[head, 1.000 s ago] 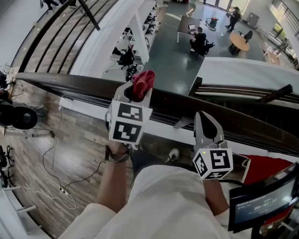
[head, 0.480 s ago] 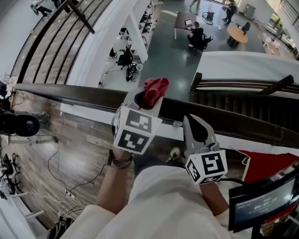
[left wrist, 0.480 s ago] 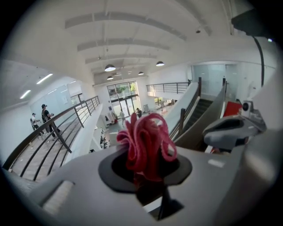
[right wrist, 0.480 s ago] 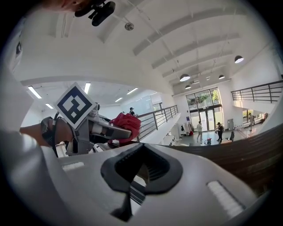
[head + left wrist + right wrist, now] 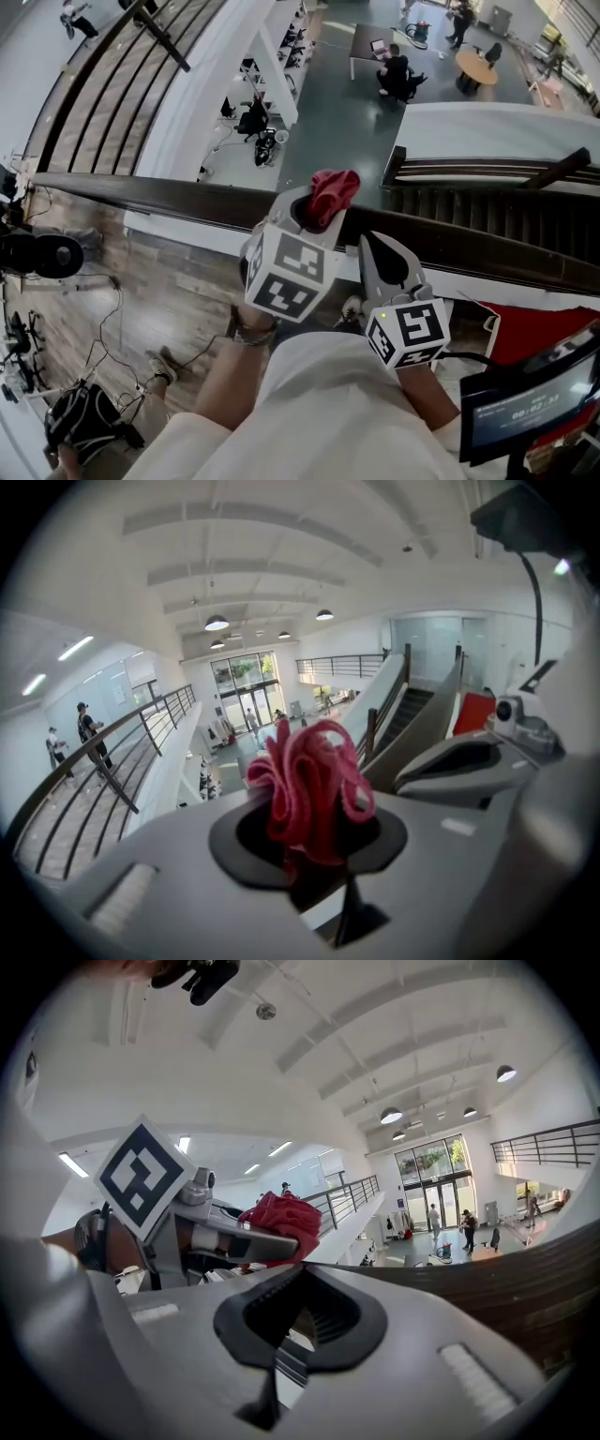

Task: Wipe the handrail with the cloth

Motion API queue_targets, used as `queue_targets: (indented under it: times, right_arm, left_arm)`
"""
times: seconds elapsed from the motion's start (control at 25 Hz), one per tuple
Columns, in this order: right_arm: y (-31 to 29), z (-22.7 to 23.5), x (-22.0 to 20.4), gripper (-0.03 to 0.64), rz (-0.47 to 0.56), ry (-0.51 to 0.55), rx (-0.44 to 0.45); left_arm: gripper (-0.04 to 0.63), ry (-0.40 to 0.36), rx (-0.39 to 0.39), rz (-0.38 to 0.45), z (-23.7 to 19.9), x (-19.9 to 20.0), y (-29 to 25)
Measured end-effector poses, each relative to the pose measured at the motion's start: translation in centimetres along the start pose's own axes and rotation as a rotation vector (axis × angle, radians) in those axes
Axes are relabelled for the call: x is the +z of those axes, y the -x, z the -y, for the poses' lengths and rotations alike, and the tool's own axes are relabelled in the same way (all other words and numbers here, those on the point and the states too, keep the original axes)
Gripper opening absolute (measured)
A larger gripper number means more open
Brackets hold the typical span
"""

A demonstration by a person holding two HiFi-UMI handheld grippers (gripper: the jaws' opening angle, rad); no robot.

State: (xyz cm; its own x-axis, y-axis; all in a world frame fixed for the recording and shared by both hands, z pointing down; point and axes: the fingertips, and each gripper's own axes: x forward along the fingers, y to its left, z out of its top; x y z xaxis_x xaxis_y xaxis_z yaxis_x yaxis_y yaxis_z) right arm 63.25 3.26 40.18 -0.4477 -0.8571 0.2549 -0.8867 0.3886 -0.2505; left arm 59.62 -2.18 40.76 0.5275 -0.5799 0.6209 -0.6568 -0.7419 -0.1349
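Handrail (image 5: 141,192) top bare leftward; right hand-held gripper (image 5: 373,246) seemingly crowds right stretch.

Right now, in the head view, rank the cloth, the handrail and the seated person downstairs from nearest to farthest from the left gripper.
1. The cloth: clamped in the fingers of the left gripper, at its tip.
2. The handrail: dark rail crossing just under the cloth.
3. The seated person: far below, at a desk on the lower floor.

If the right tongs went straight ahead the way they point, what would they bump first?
Probably the dark wooden handrail just ahead of the right tongs, though depth is hard to judge.
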Motion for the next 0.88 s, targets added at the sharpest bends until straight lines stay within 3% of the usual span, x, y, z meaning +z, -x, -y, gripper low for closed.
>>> queue_targets:
  times: [0.16, 0.52, 0.88]
  right_arm:
    - [-0.1, 0.6, 0.0, 0.003, -0.007, -0.013, -0.018]
    - [-0.8, 1.8, -0.5, 0.003, 0.002, 0.001, -0.105]
    - [-1.0, 2.8, -0.5, 0.003, 0.022, 0.049, -0.214]
  left_arm:
    - [0.115, -0.052, 0.009, 0.0, 0.8, 0.0, -0.4]
    - [0.115, -0.011, -0.04, 0.177, 3.1, -1.3, 0.7]
    - [0.115, -0.069, -0.063, 0.293, 4.6, -2.8, 1.5]
